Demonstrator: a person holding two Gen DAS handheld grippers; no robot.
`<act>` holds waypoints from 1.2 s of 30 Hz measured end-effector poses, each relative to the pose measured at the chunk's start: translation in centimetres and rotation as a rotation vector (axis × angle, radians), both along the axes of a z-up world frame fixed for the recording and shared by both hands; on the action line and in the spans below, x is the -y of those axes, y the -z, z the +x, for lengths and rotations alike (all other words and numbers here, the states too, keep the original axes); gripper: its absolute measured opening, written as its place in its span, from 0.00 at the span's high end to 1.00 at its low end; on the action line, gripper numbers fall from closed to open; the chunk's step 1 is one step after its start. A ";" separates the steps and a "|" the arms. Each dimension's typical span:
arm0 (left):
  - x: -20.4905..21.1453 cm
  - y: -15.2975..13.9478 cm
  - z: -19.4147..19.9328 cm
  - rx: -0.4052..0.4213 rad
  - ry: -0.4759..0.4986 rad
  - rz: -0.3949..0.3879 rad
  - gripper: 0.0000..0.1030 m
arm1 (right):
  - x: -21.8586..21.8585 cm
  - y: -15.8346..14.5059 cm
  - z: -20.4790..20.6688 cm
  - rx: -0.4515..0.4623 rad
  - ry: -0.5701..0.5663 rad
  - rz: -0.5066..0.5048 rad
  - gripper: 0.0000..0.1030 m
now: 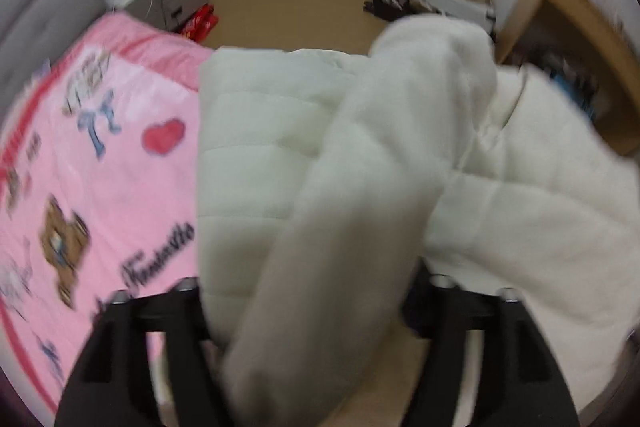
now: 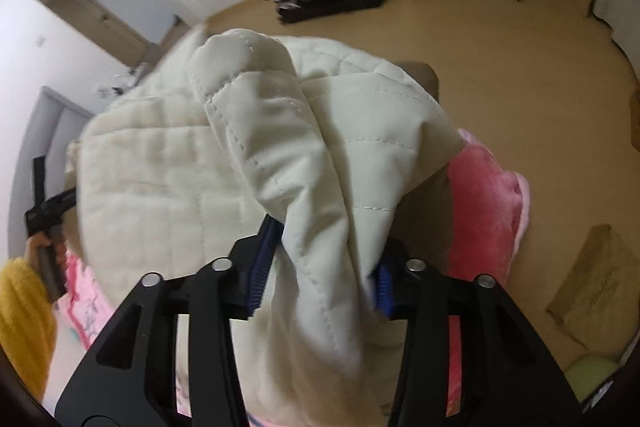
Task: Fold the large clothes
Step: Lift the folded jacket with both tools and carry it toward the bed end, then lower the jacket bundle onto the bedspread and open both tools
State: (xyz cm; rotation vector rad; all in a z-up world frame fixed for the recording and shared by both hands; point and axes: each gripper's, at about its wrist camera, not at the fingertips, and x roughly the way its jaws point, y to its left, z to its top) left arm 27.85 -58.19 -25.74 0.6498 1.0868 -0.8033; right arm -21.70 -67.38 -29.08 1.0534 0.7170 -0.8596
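Cream quilted coat (image 2: 168, 167) | between spread left fingers (image 1: 308, 311) | fold between right fingers (image 2: 320, 267), grip unclear

A bed covered by a pink blanket (image 1: 120, 155) printed with a red heart, bears and dark lettering carries a cream quilted coat (image 1: 260, 155), which lies spread across the blanket's right part in the left wrist view. In the right wrist view the blanket's pink edge (image 2: 488, 203) shows beside the coat (image 2: 168, 179).
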 end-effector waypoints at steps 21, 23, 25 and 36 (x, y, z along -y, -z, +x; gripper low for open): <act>-1.8 -9.5 0.2 0.279 0.343 -0.080 0.12 | -3.2 -11.3 -1.2 -0.005 -0.260 -0.548 0.61; -1.7 -11.1 -0.5 0.273 0.369 -0.130 0.11 | -3.5 -11.1 1.1 -0.048 -0.349 -0.569 0.71; -1.5 -11.7 -1.0 0.158 0.405 -0.169 0.11 | -3.3 -10.5 3.0 -0.119 -0.406 -0.572 0.74; 2.2 -3.5 0.5 -0.071 0.318 -0.066 0.11 | 0.0 -1.2 5.1 -0.325 -0.399 -0.358 0.83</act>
